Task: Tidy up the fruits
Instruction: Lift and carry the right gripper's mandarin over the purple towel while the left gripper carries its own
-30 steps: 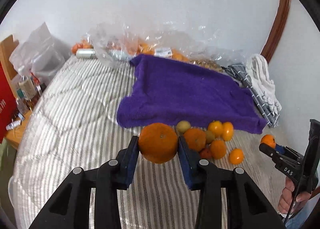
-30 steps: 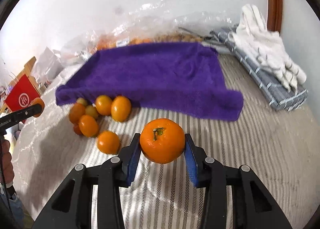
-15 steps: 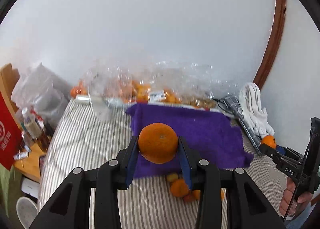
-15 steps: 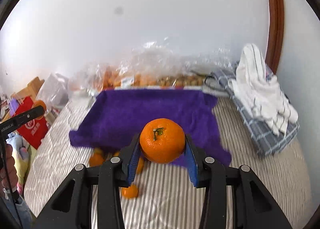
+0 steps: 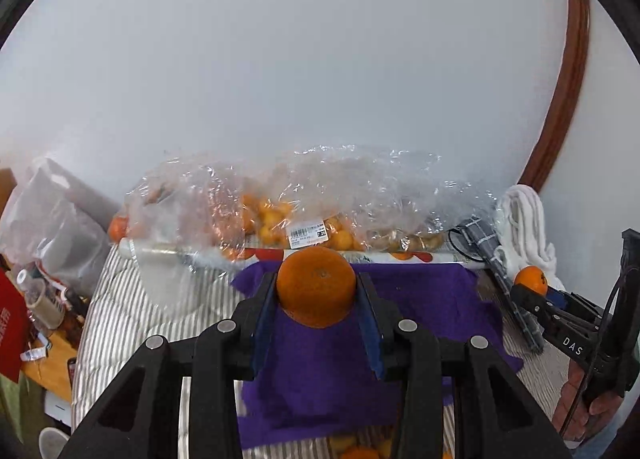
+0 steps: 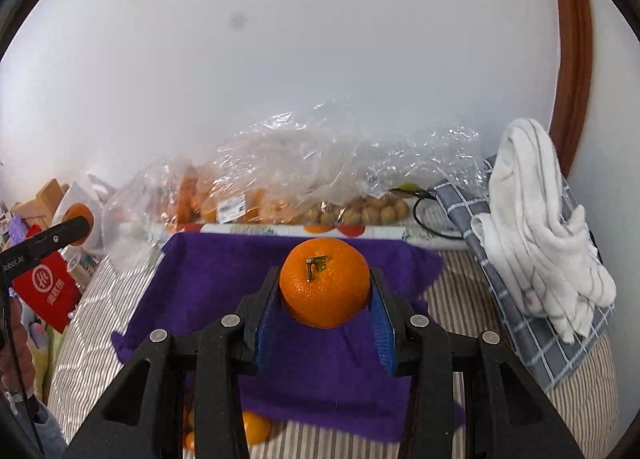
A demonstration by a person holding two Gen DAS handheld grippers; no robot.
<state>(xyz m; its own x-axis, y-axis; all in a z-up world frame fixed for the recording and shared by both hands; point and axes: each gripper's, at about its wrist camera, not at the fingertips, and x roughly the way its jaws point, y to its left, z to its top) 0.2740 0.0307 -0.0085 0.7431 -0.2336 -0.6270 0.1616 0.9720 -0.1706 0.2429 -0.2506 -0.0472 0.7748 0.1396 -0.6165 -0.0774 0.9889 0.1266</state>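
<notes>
My left gripper is shut on an orange and holds it in the air above the purple cloth. My right gripper is shut on a second orange, stem facing me, also above the purple cloth. Each gripper shows in the other's view: the right at the right edge, the left at the left edge. Loose small fruits lie on the striped bed by the cloth's near edge, mostly hidden behind my fingers.
Clear plastic bags of fruit lie along the wall behind the cloth. A white towel on a checked cloth lies at the right. A cluttered side table and a red bag stand at the left.
Both grippers have risen and tilted up, each still holding its orange. The loose fruits have dropped to the bottom of the views and the cloth now sits under the oranges.
</notes>
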